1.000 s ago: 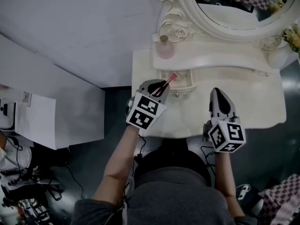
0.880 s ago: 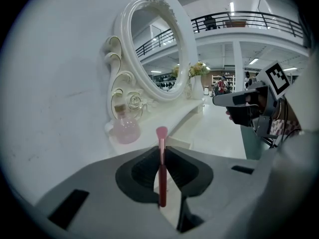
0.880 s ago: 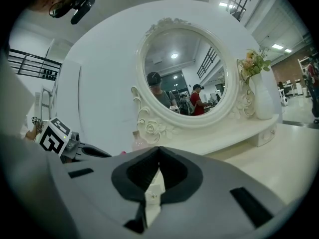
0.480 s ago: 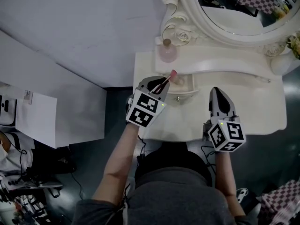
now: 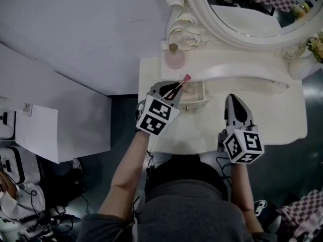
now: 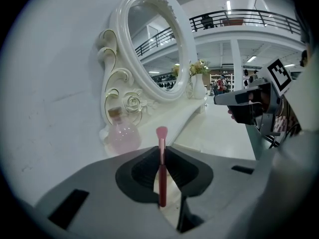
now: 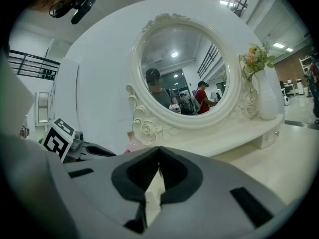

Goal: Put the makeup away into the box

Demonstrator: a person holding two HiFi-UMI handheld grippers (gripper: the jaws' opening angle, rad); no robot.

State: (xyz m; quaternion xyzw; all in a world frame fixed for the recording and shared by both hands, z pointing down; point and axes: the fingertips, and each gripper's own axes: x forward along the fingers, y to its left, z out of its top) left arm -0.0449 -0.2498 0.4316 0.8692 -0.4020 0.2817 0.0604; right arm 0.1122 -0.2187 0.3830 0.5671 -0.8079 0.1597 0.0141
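Note:
My left gripper (image 5: 174,88) is shut on a slim pink makeup brush (image 5: 182,81), bristles pointing away from me. In the left gripper view the brush (image 6: 161,173) stands upright between the pads, its head clear of the jaw tips. The brush tip hangs over the back left corner of the small open drawer (image 5: 198,104) in the white dressing table (image 5: 272,115). To the right, my right gripper (image 5: 237,109) hovers above the tabletop. Its jaws meet in the right gripper view (image 7: 158,151) with nothing between them.
A pink round perfume bottle (image 5: 175,59) with a cork stands on the raised shelf, just left of the drawer. An ornate oval mirror (image 5: 252,14) rises behind, and a vase of flowers (image 5: 315,44) is at the far right. The table's left edge (image 5: 141,84) lies close to my left gripper.
My left gripper has carried the brush a little farther toward the mirror, over the drawer's back. The right gripper has stayed put.

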